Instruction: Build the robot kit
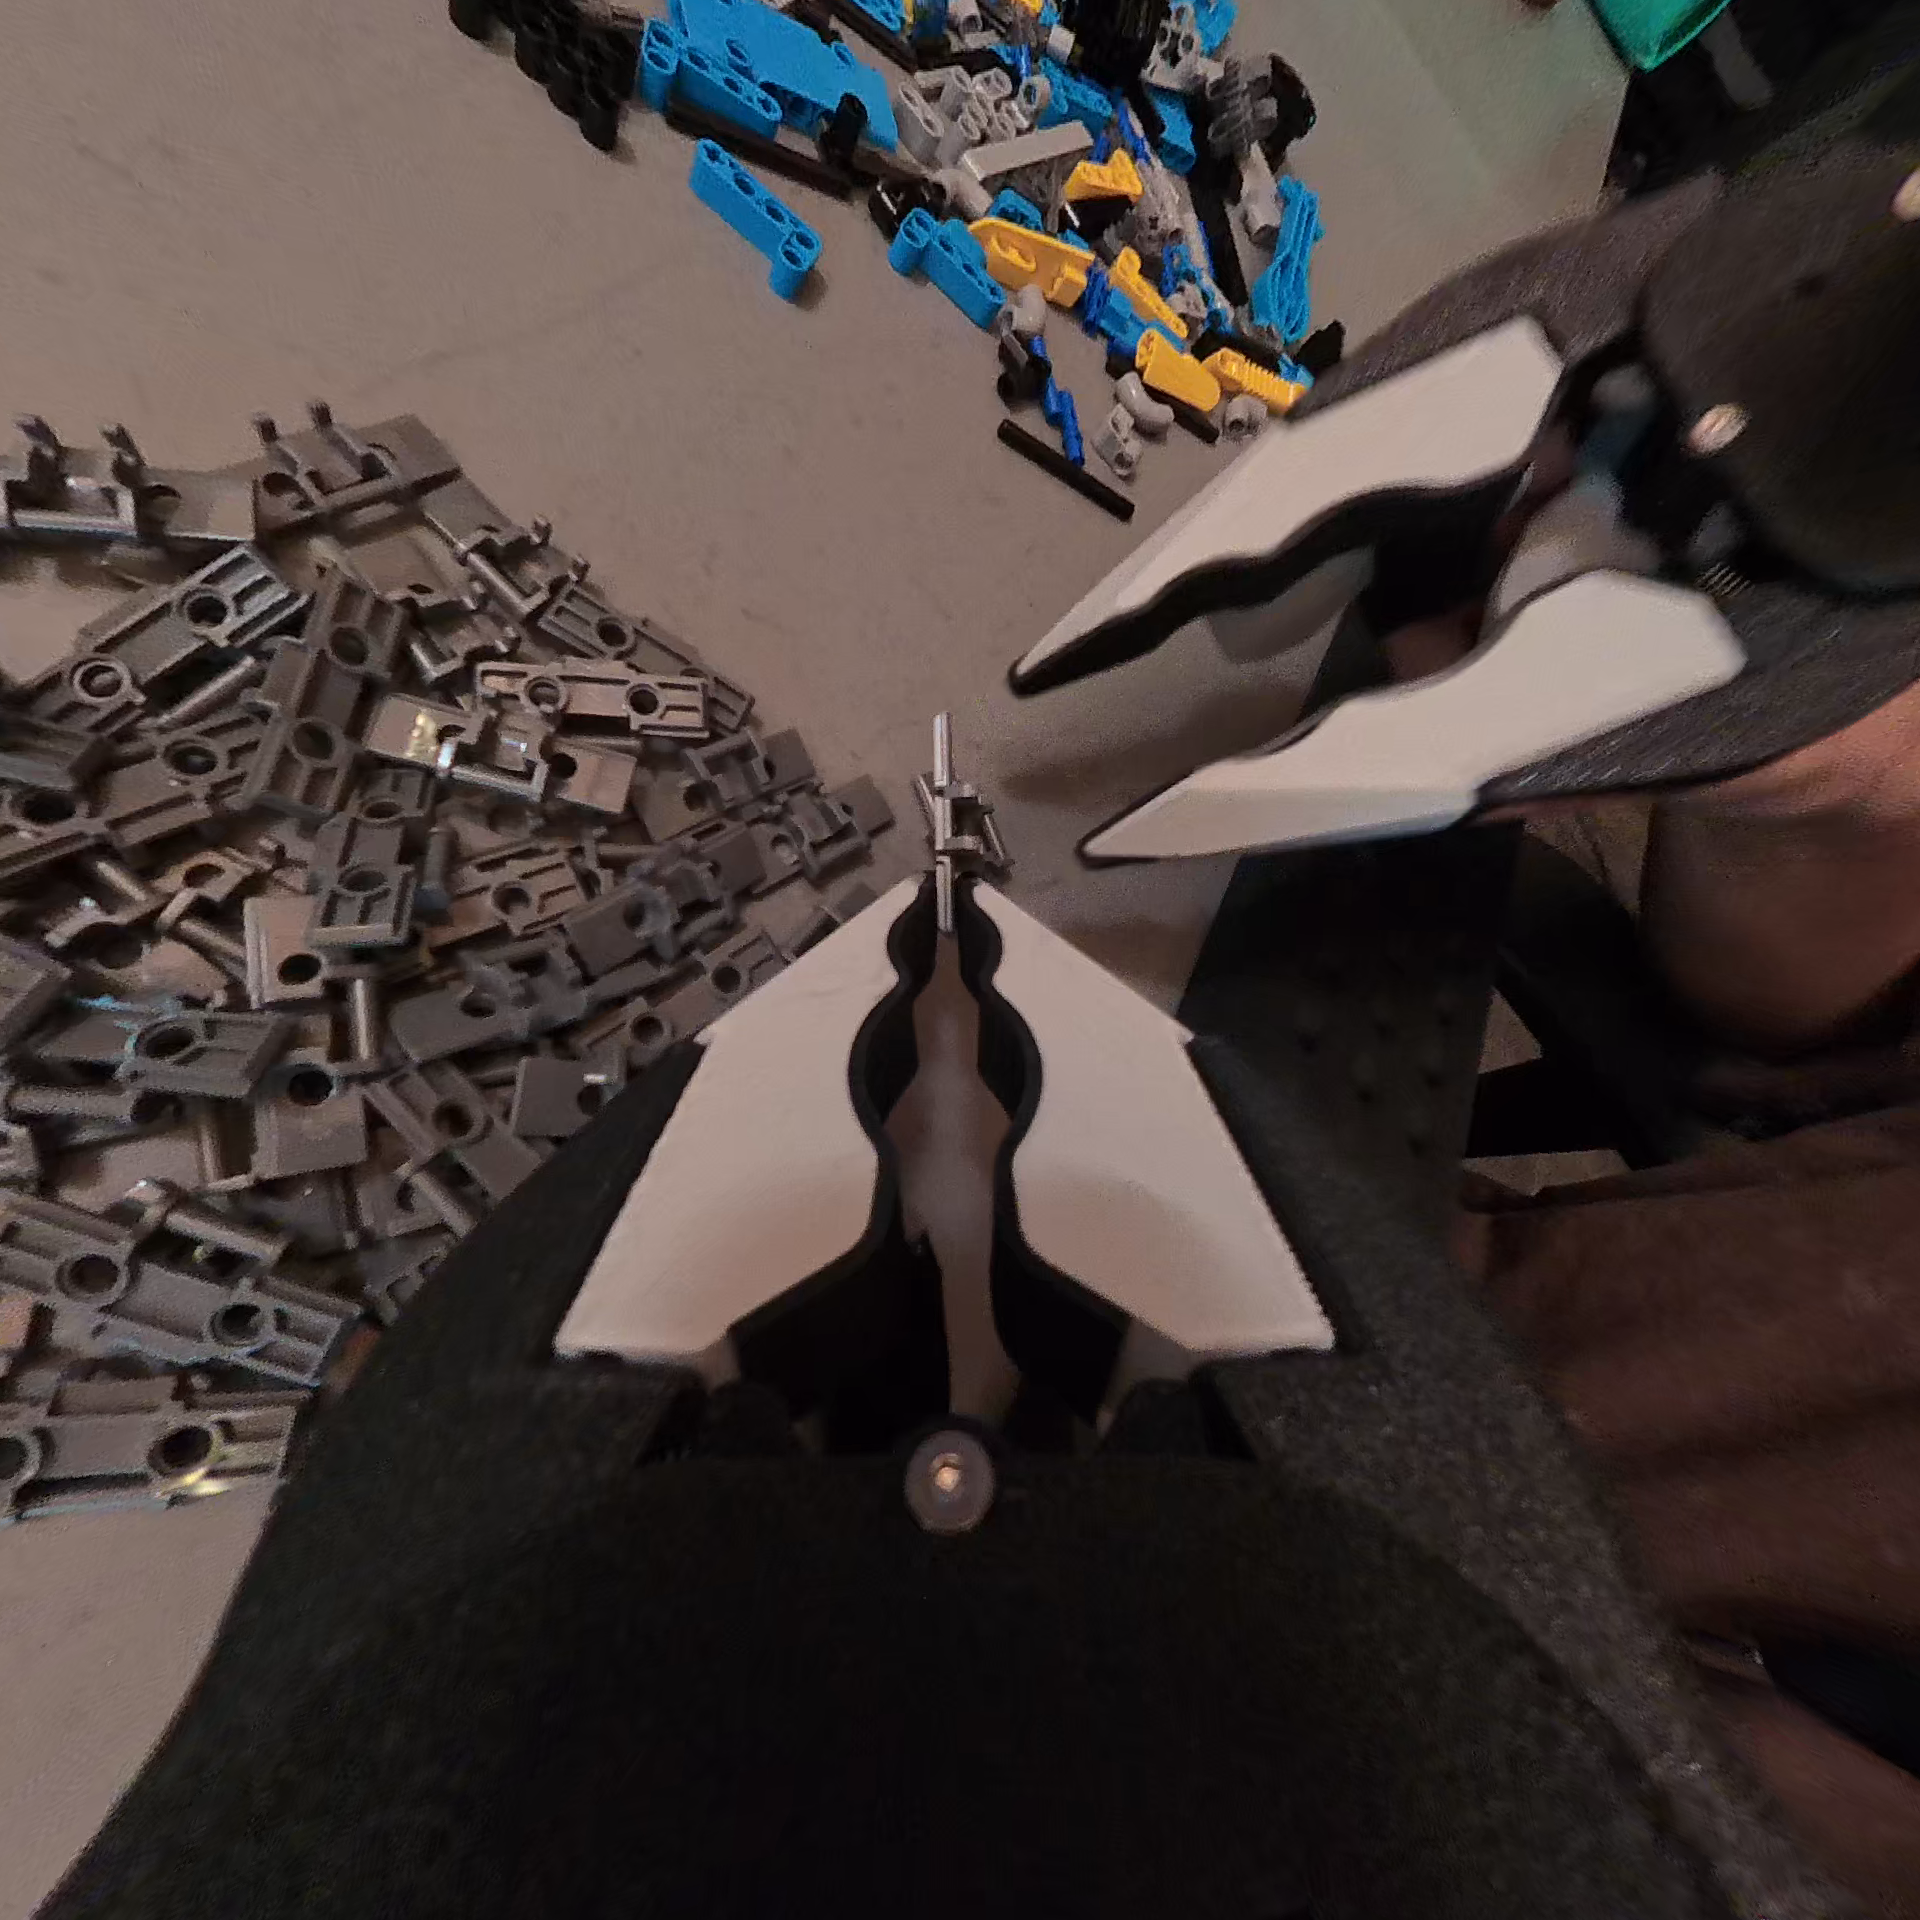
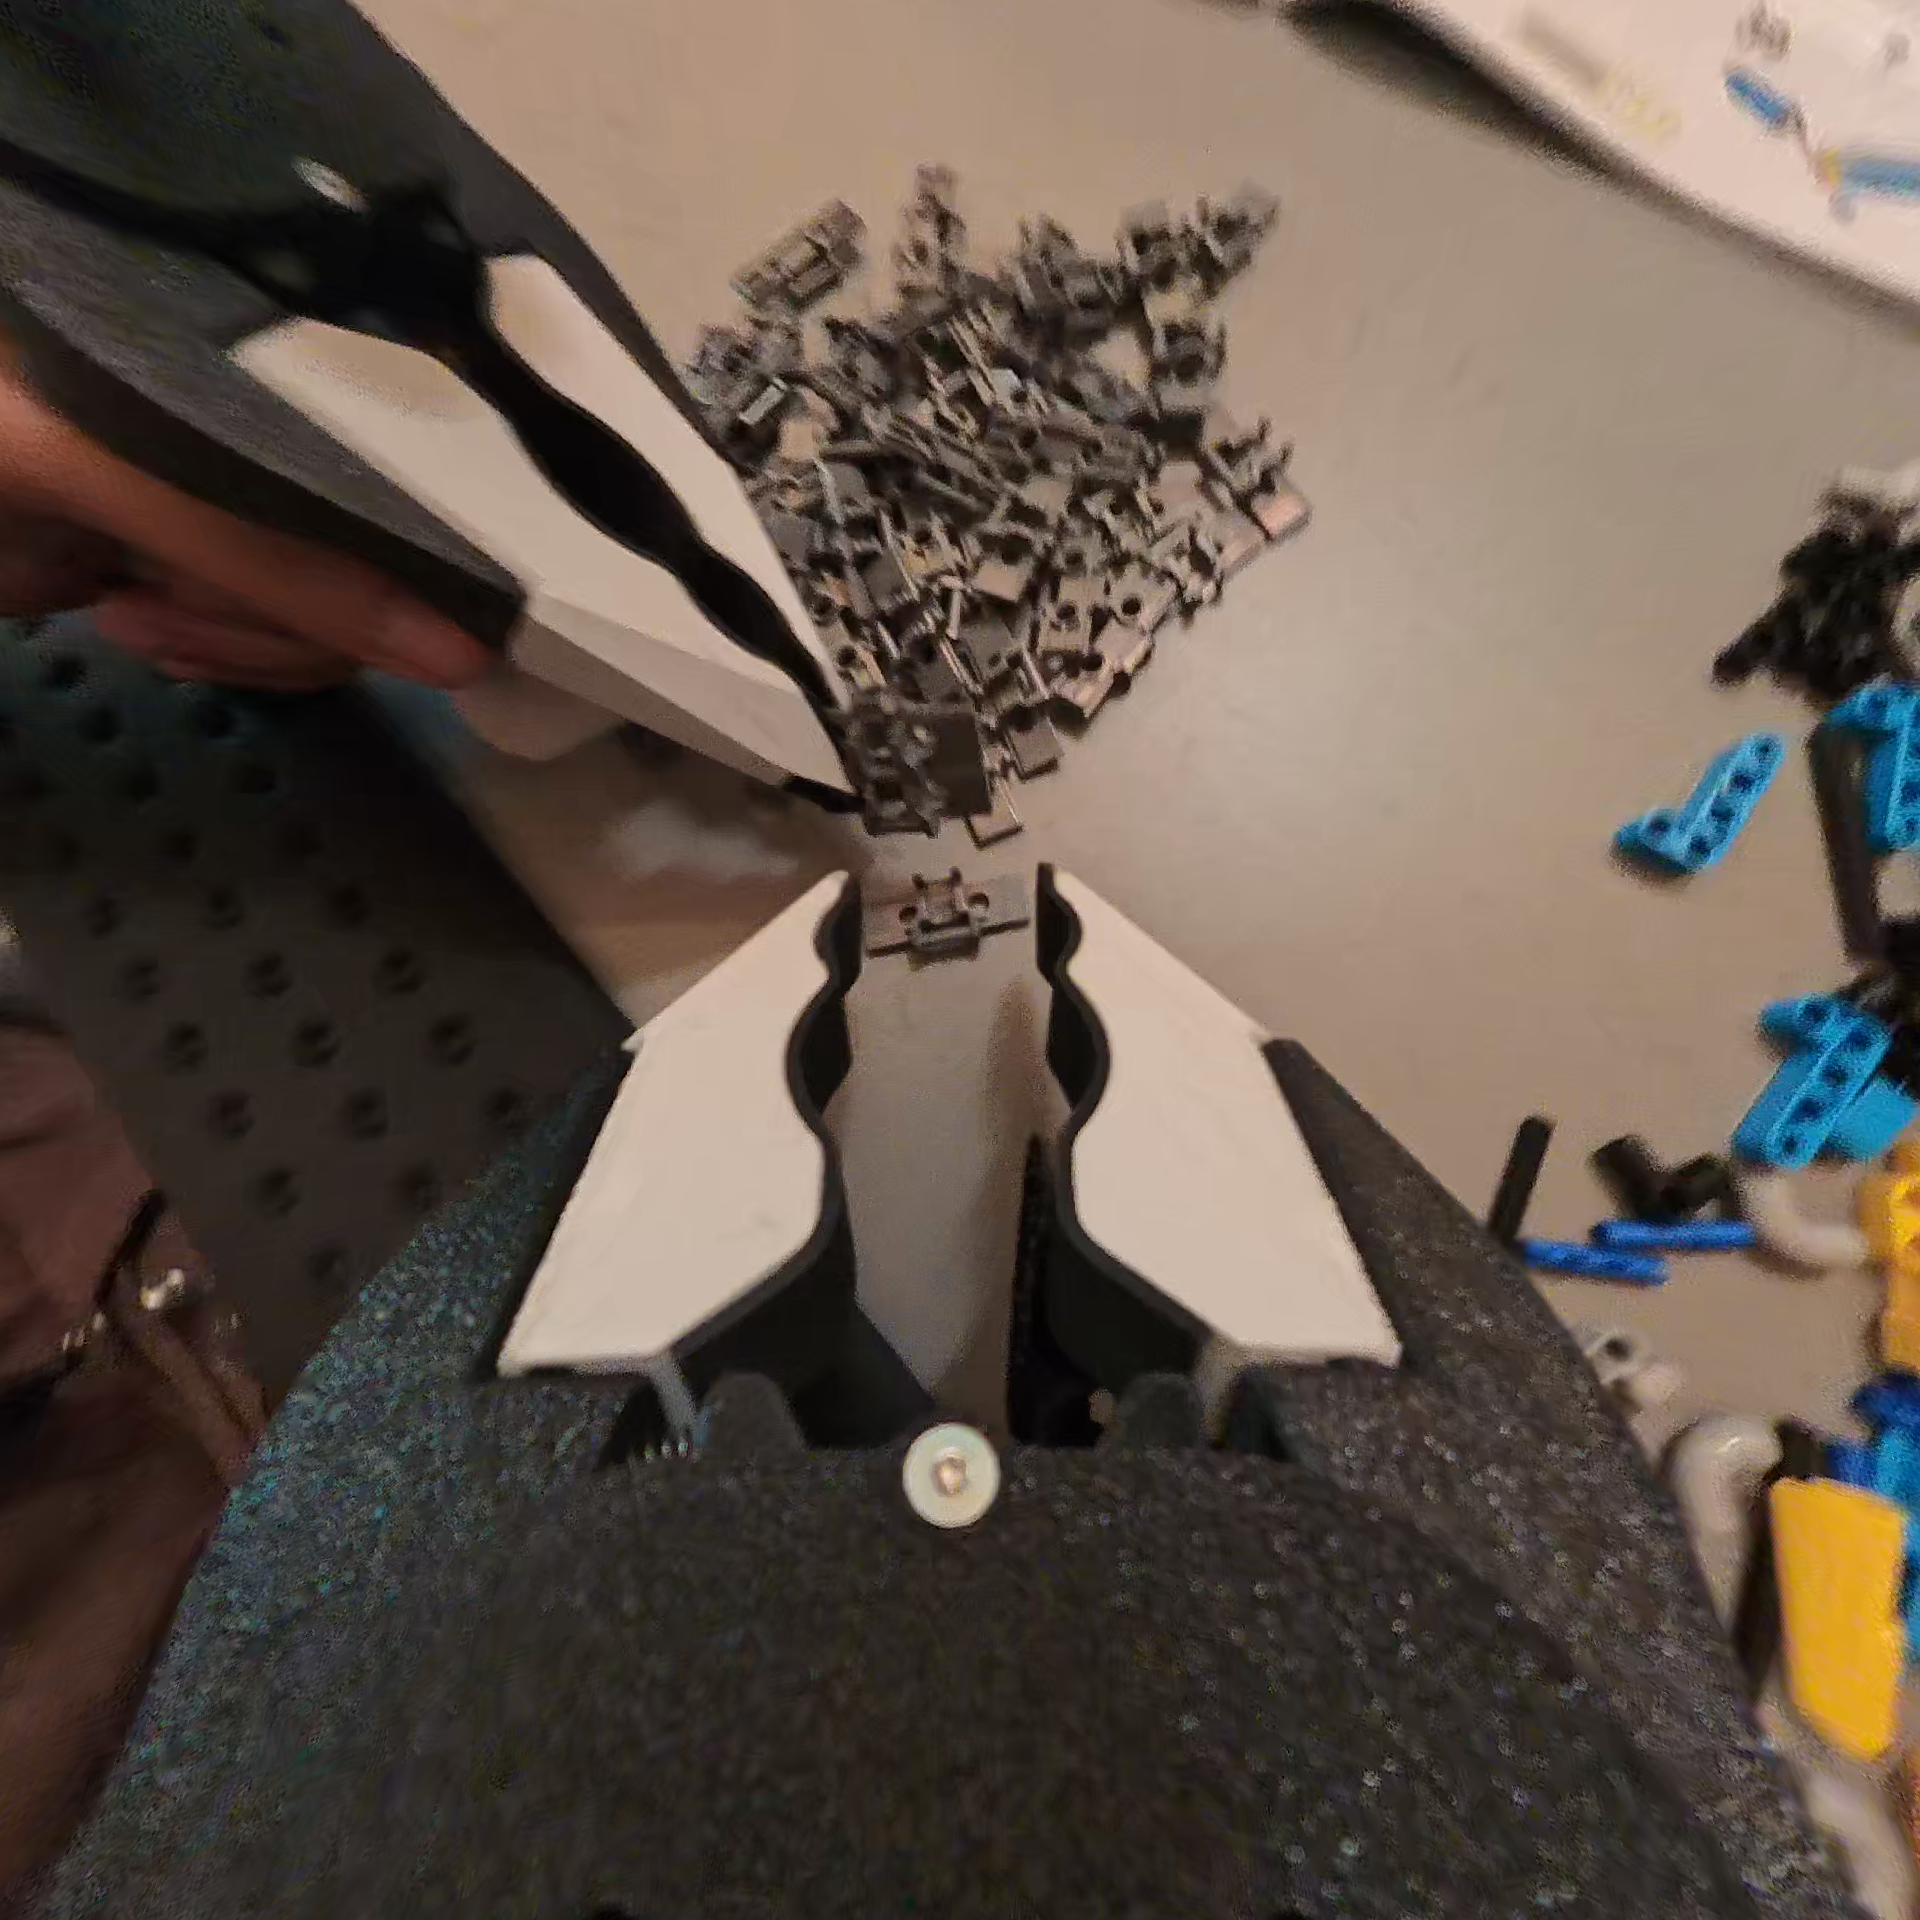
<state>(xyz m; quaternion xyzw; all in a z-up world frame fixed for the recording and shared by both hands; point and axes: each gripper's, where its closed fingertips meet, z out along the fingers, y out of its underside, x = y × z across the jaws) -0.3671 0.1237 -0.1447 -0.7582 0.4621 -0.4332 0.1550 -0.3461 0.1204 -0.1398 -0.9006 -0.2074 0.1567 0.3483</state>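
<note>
Left gripper (image 1: 948, 902) is pinching a small grey track link (image 1: 954, 821) edge-on at its tips. Right gripper (image 2: 943, 914), over at 2 o'clock, has its jaws spread around another grey link (image 2: 943, 916); can't tell if they touch. Pile of grey links (image 1: 312, 935) at 9 o'clock, blue and yellow parts (image 1: 1039, 177) at 12 on the table (image 1: 416, 260).

Links pile (image 1: 312, 935) left (bricks (image 1: 1039, 187) behind)

grey links (image 1: 312, 935), 9 o'clock: hard plastic, faint sheen | coloured bricks (image 1: 1039, 208), 12 o'clock: glossy plastic | table (image 1: 364, 260): matt, smooth | gripper fingers (image 1: 800, 1122): smooth white plastic, grainy black body
</note>
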